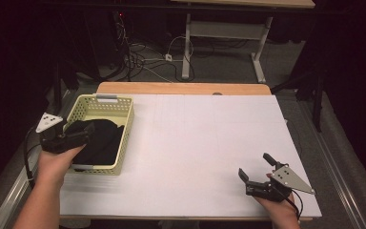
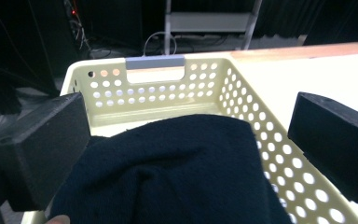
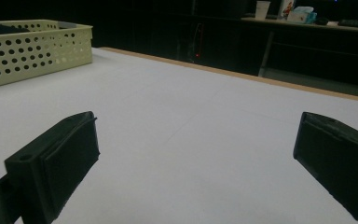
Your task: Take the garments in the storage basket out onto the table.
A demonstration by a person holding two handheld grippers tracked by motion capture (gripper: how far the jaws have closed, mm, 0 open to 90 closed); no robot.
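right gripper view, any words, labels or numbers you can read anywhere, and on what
None can be read.
The packages on the far desk bear coloured print, too small and blurred to read.
The basket and the white table carry no lettering.

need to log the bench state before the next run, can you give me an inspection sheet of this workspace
surface: white table, wooden strip along its far edge, bare apart from the basket.
job's things: pale yellow perforated basket at the table's left; black cloth bundled inside it.
clutter: nothing seen on the table.
grippers: left gripper open, jaws either side of the cloth over the basket; right gripper open, low over the table's near right, holding nothing.
cables: one trails from each gripper; a tangle of cables lies on the floor beyond the table.
surroundings: dark room, second desk behind.
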